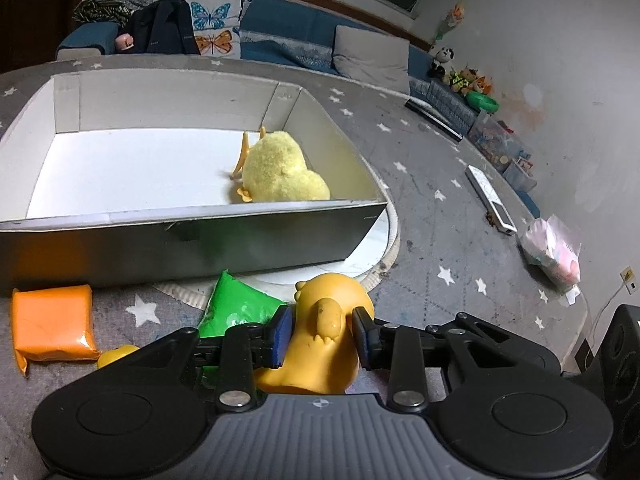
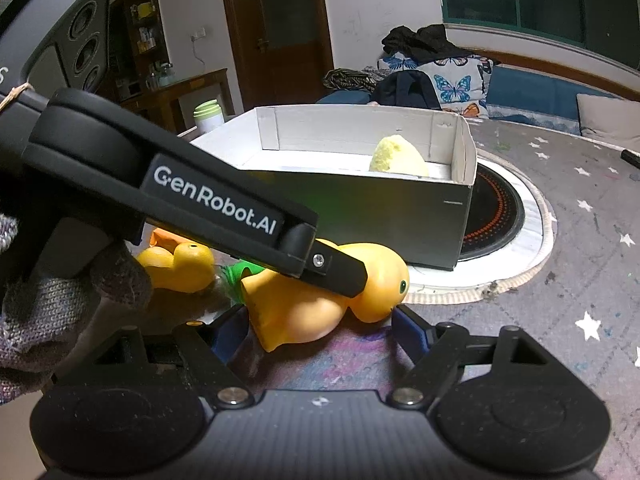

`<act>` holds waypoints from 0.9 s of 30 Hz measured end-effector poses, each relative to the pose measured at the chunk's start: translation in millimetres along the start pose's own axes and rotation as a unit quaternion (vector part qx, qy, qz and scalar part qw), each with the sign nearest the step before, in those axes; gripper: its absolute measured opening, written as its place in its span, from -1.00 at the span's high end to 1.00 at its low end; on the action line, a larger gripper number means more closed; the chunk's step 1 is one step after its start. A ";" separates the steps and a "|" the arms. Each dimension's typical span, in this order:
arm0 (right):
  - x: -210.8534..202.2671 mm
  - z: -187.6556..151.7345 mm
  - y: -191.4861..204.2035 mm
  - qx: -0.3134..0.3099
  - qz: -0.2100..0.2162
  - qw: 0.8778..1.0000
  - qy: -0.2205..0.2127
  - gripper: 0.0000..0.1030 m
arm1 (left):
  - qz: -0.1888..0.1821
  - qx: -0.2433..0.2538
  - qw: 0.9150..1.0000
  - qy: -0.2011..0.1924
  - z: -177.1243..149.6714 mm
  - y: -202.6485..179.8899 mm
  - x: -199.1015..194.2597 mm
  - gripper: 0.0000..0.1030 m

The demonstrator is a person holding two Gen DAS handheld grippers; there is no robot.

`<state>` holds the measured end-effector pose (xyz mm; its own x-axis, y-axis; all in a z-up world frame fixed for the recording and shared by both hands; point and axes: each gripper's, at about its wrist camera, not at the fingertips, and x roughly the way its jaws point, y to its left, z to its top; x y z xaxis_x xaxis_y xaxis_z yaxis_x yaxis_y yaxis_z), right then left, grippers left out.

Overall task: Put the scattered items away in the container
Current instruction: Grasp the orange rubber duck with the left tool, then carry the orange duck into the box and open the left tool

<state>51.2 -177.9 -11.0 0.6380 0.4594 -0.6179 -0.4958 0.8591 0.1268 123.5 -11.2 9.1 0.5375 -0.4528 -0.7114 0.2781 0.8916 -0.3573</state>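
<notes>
A yellow rubber duck (image 1: 320, 344) lies on the grey star-patterned cloth in front of the box (image 1: 200, 232). My left gripper (image 1: 322, 334) is shut on it, a blue pad against each flank. In the right wrist view one finger (image 2: 340, 276) of the left gripper crosses the duck (image 2: 304, 308) at its neck. My right gripper (image 2: 318, 332) stands open, its pads wide either side of the duck's tail end. A fluffy yellow chick (image 1: 280, 172) lies inside the box. A small duck (image 2: 180, 266), a green packet (image 1: 236, 308) and an orange packet (image 1: 52, 322) lie to the left.
The box (image 2: 400, 220) partly covers a round black hob (image 2: 496, 216) set into the table. A white remote (image 1: 490, 200), a plastic bag (image 1: 554, 248) and a black bar (image 1: 434, 116) lie to the right. A gloved hand (image 2: 60, 312) holds the left gripper. A sofa runs behind.
</notes>
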 end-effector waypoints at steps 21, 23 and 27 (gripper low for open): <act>-8.9 72.5 16.3 -0.067 0.018 0.994 -0.079 -0.55 | 0.023 -0.023 0.994 -0.108 54.8 10.5 -51.1 0.33; -2.4 81.6 15.6 -0.073 0.021 0.994 -0.081 -0.55 | 0.027 -0.029 0.993 -0.113 63.3 15.1 -49.6 0.33; 14.9 100.6 12.0 -0.078 0.026 0.994 -0.078 -0.55 | 0.031 -0.044 0.992 -0.118 78.5 27.3 -42.9 0.34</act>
<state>114.0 -138.1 59.3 0.6861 0.5424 -0.4849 -0.6085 0.7931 0.0262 170.5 32.1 77.4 0.7251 -0.3761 -0.5769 0.1732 0.9103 -0.3759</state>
